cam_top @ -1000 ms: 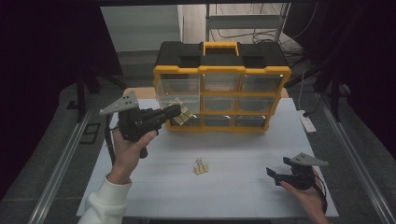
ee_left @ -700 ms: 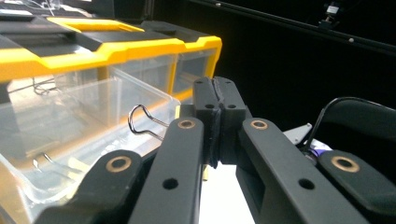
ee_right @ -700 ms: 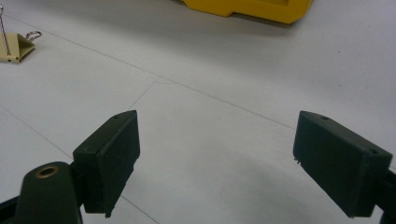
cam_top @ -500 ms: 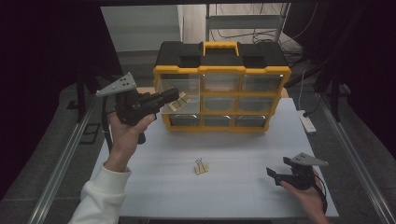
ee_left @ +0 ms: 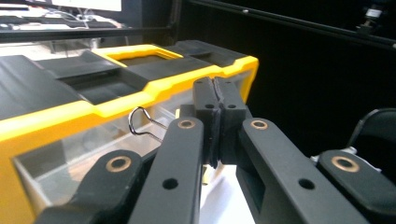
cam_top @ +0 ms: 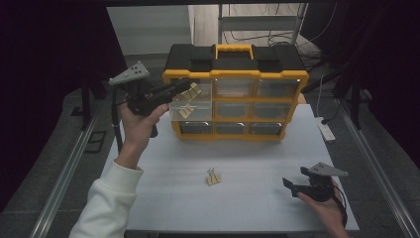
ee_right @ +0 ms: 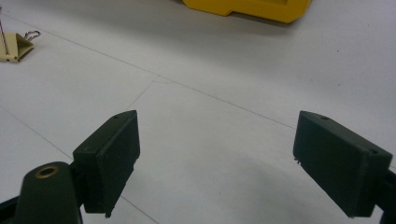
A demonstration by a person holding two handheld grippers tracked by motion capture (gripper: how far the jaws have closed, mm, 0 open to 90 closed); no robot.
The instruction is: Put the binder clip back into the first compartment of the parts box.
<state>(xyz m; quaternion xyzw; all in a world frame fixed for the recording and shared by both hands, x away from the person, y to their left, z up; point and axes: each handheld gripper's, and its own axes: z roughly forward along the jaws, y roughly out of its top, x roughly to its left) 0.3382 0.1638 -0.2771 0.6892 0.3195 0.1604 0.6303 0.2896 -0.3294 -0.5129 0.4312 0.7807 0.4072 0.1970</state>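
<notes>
At the organizer (cam_top: 236, 94), raised left tool (cam_top: 184, 88)

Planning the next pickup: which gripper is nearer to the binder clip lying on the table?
Right. The right gripper rests on the table beside the binder clip; the left gripper is raised at the organizer's top-left drawer.

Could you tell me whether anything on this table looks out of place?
One beige binder clip lies loose on the white table, apart from the yellow drawer organiser, whose top-left clear drawer stands pulled out.
</notes>
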